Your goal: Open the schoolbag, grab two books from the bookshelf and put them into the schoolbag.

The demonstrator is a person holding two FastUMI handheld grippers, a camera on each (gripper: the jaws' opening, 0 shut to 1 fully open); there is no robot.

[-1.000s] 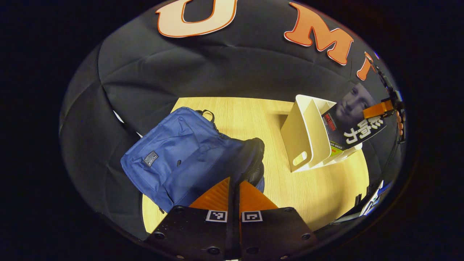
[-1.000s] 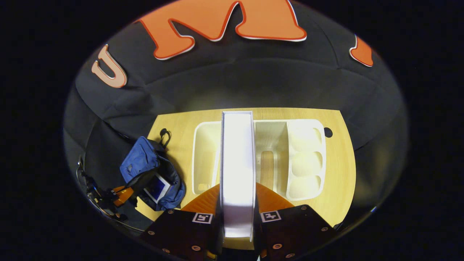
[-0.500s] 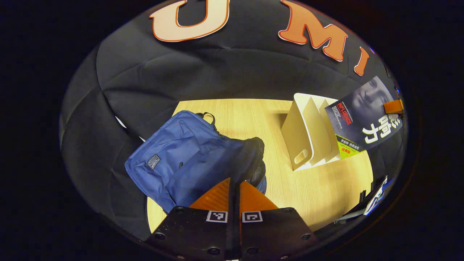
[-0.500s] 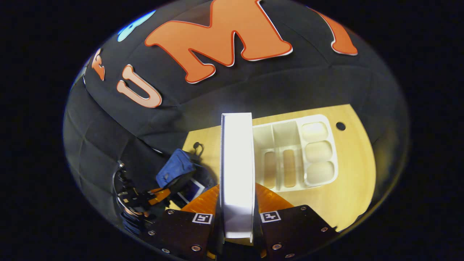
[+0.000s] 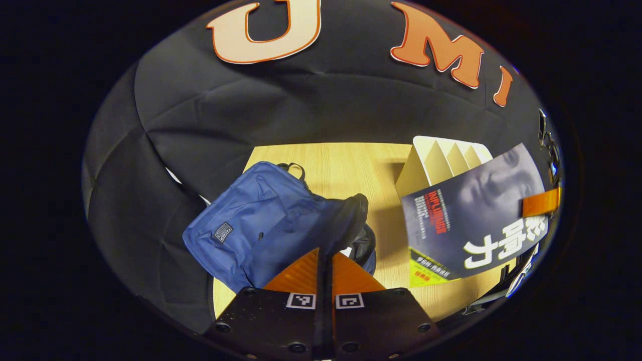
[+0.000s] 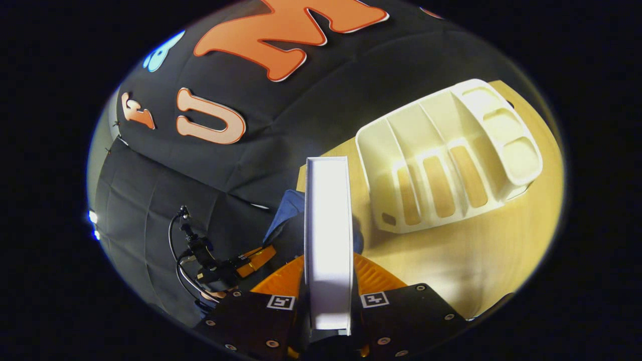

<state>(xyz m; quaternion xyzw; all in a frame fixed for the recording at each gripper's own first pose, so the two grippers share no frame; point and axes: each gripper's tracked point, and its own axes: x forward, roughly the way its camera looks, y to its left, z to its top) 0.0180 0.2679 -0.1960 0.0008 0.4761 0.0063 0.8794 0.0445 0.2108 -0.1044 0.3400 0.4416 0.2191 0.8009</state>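
A dark-covered paperback book with a grey portrait and a yellow-green strip (image 5: 471,220) was gripped between the jaws of the right gripper (image 6: 328,306), both fingers pressed flat against its covers, so that in the right gripper view only its white page edge was seen, running straight ahead along the fingers. In the left gripper view the same book was seen in the air at the right, in front of the cream plastic slotted bookshelf (image 5: 441,160), which stood at the far right of the pale wooden worktop (image 5: 351,165); its slots appeared empty.

The blue fabric schoolbag with a black-lined mouth (image 5: 266,225) lay at the left of the worktop. The jaws of the left gripper (image 5: 325,260) were clenched together, their tips at the black rim of the bag's opening; whether cloth was pinched between them could not be told. In the right gripper view the left gripper was seen low at the left, just beside the bag, and what appeared to be the bag's blue cloth was seen directly behind the book.

The coming move was judged to turn on one relation: the bag's mouth lay ahead and slightly left of the right jaws, close to in line with the book's long axis. The right hand was plainly the nearer to the insertion, the left seemingly placed to hold the opening wide.
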